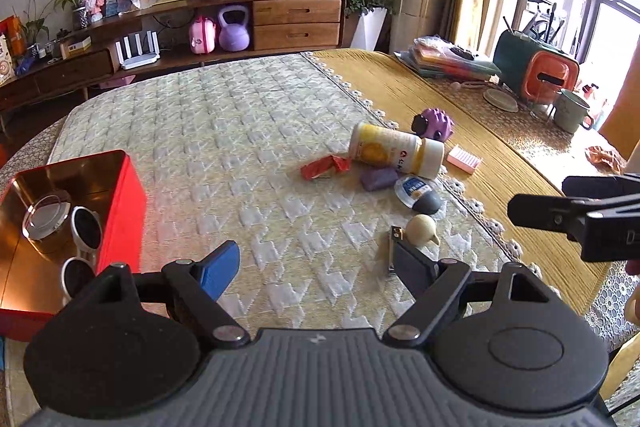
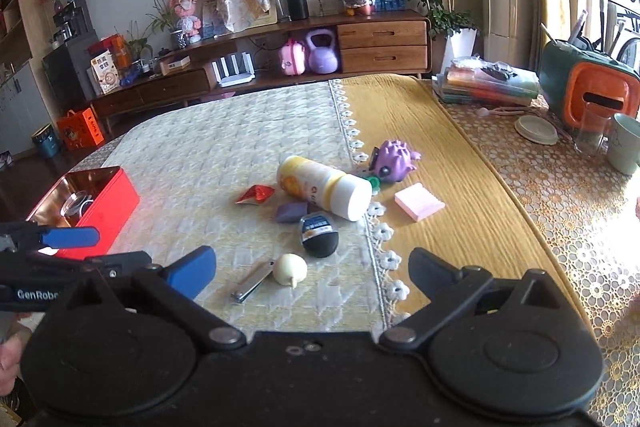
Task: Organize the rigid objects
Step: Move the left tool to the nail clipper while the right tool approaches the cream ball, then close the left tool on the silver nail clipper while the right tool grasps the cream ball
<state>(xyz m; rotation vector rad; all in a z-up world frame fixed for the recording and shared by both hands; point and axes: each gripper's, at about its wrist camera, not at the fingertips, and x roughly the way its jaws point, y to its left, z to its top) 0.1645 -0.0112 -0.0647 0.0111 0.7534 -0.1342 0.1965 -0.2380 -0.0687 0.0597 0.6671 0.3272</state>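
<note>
Bottle (image 2: 326, 187) lies on its side near the mat's lace edge, stiff and probably light; we would grip its round body crosswise. Left gripper (image 1: 320, 269) and right gripper (image 2: 312, 273) both stand open, holding nothing.

Each hand-held gripper (image 2: 312, 273) is black — one blue finger pad (image 2: 192, 273), silver pivot screws, white "GenRobo" lettering.
</note>
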